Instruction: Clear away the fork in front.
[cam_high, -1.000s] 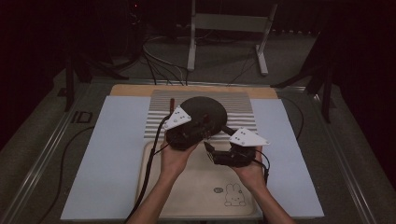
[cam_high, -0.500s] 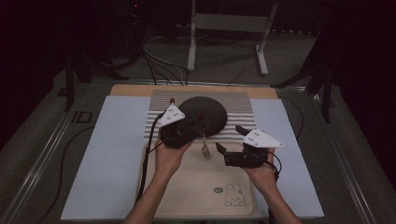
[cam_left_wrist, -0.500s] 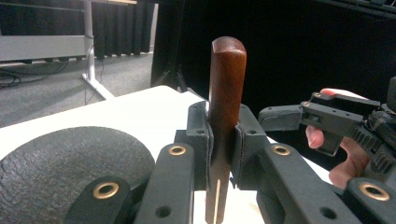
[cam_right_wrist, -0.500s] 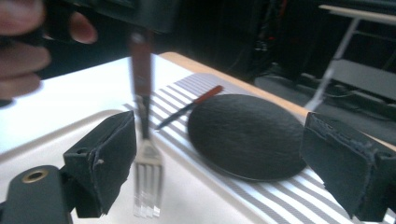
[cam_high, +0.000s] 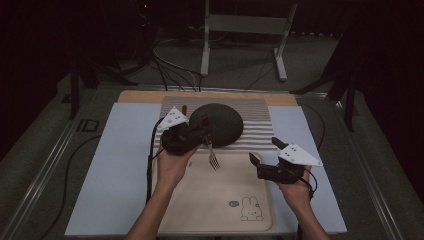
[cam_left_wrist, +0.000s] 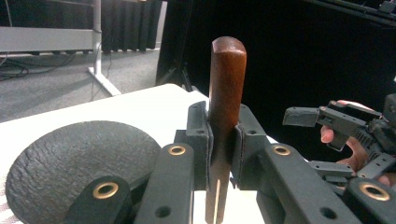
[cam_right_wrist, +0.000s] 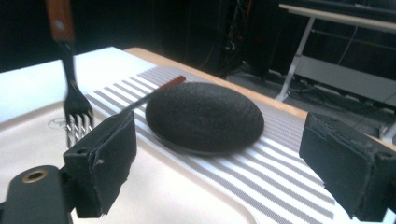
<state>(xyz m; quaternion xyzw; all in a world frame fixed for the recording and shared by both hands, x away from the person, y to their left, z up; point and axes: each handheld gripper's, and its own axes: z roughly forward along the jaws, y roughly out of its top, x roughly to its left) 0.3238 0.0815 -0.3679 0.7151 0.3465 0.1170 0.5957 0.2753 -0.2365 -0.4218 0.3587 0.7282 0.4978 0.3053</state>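
A fork with a brown wooden handle (cam_left_wrist: 227, 88) hangs tines-down (cam_high: 213, 160) over the far edge of the beige tray (cam_high: 200, 210). My left gripper (cam_high: 204, 134) is shut on the handle, which stands upright between its jaws (cam_left_wrist: 223, 130). In the right gripper view the fork (cam_right_wrist: 77, 114) dangles at the left. My right gripper (cam_high: 265, 150) hovers open over the tray's right side with nothing between its pads (cam_right_wrist: 105, 161). It also shows at the right of the left gripper view (cam_left_wrist: 336, 119).
A dark, rough, domed dish (cam_high: 216, 124) rests on a grey striped mat (cam_high: 260, 112) just beyond the tray. A second utensil with a reddish handle (cam_right_wrist: 161, 88) lies behind the dish. A pale blue sheet (cam_high: 115, 165) covers the table. Cables and a metal stand (cam_high: 245, 30) lie beyond.
The right gripper has drawn away to the right and toward the person, open. The left gripper has shifted slightly left, with the fork now hanging from it over the tray.
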